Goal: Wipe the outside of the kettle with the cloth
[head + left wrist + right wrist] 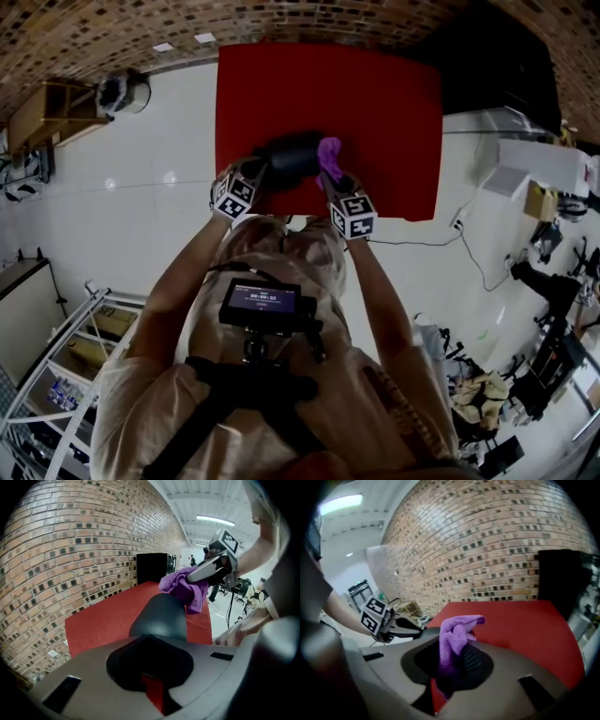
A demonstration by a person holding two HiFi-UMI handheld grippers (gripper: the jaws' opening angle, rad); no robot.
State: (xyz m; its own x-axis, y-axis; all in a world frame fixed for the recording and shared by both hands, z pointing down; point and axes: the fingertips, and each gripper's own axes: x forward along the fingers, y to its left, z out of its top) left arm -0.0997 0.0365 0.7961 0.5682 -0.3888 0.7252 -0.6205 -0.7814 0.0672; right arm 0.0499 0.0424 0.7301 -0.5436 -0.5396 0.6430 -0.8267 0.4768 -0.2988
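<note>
Pinching shut on the near end of the kettle [161, 616], the left gripper [150, 656] apparently steadies it for rubbing. The right gripper [457, 667] is clamped on the purple cloth [457, 632], whose bunched end presses the kettle's far upper side. Dark, matte and rounded, the kettle sits between the 2 grippers over the red mat [394, 112]

The kettle [292, 156] sits on the table [394, 103]; the left gripper [261, 172] is at its left, the cloth [329, 153] touching its right.
</note>
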